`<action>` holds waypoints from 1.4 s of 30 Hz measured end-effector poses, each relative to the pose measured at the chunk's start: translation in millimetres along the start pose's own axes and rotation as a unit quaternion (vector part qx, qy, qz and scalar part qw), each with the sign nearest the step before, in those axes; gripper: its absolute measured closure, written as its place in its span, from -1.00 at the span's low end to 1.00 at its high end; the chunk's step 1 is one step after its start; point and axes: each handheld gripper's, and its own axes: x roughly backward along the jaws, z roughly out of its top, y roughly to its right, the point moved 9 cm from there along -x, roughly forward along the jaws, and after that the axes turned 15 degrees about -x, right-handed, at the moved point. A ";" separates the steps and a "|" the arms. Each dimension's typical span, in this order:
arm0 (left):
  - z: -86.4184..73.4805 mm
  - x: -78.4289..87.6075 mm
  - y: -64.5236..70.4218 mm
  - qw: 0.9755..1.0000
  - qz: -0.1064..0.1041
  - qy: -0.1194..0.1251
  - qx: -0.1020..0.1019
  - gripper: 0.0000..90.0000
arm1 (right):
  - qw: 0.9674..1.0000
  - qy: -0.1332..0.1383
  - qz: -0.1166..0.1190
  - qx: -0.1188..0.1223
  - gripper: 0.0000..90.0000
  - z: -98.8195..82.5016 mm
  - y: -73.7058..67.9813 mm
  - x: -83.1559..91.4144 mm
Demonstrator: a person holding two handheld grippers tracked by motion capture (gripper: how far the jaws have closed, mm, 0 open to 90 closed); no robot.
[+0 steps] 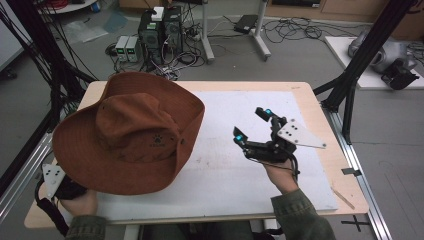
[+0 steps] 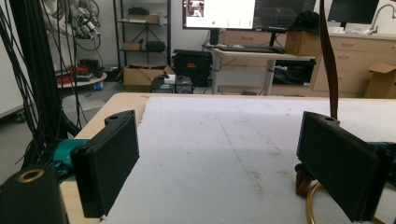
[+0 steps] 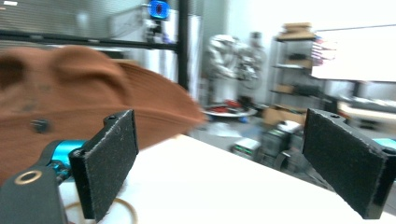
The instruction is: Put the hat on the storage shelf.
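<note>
A light wooden bench [image 1: 320,112] stands in a workshop with grey floor, cables and computer boxes behind it; a white foam sheet [image 1: 240,150] covers most of its top. A large brown suede hat with wide brim [image 1: 132,132] lies over the left half of the bench, its brim reaching past the left edge. The left tool [image 1: 57,182] is at the near left corner, under the brim, held low and level by the person's left hand [image 1: 80,202]; in the left gripper view its jaws stand wide apart with nothing between them. The right tool [image 1: 252,125] is above the right half of the sheet, held up by the right hand [image 1: 282,177] and turned toward the hat, jaws also wide and empty.
</note>
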 end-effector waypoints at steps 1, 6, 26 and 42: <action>0.3 0.3 -0.1 1.000 0.001 0.001 0.000 -0.71 | 1.000 0.002 -0.020 -0.005 -0.77 0.1 9.7 6.6; 1.8 2.1 -0.6 1.000 0.003 0.004 -0.002 -0.71 | 0.996 0.019 -0.086 -0.015 -0.77 1.3 43.6 32.2; 4.5 6.8 -2.9 1.000 0.014 0.007 -0.005 -0.71 | 0.968 0.037 -0.250 -0.007 -0.76 -31.9 112.5 94.6; 4.1 7.4 -3.9 1.000 0.015 0.007 -0.002 -0.71 | 0.942 0.019 -0.334 0.014 -0.76 -83.6 137.8 109.5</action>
